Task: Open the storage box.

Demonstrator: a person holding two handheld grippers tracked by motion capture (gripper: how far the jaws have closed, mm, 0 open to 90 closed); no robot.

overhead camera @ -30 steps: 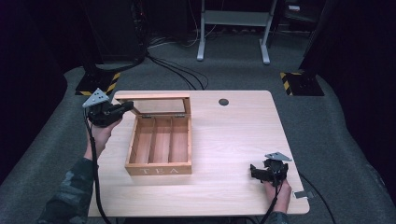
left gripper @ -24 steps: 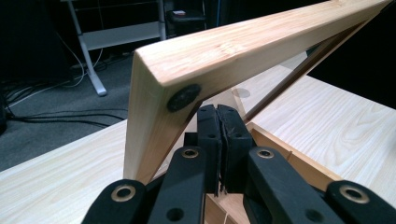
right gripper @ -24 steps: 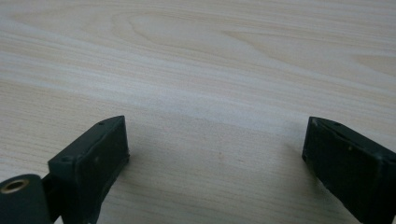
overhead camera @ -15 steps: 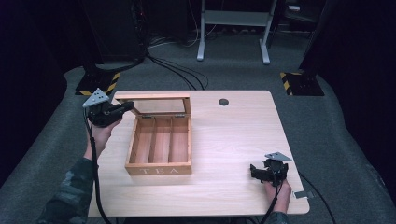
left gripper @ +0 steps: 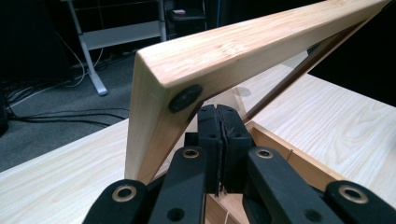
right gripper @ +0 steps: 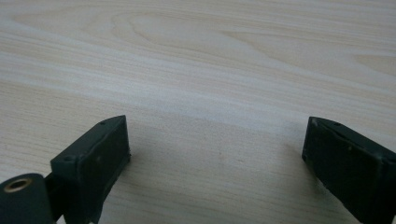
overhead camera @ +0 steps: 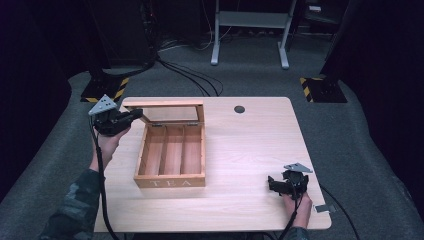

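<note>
The counter carries one wooden tea box, left of centre, its three compartments empty. Its glazed lid stands raised at the far edge, and nothing has shifted over the last second. Your left gripper sits at the lid's left corner, fingers pressed together, apparently propping the frame rather than pinching it. Your right gripper rests near the right corner, fingers spread over bare wood. Judged from this, the box is open and ready for loading.
</note>
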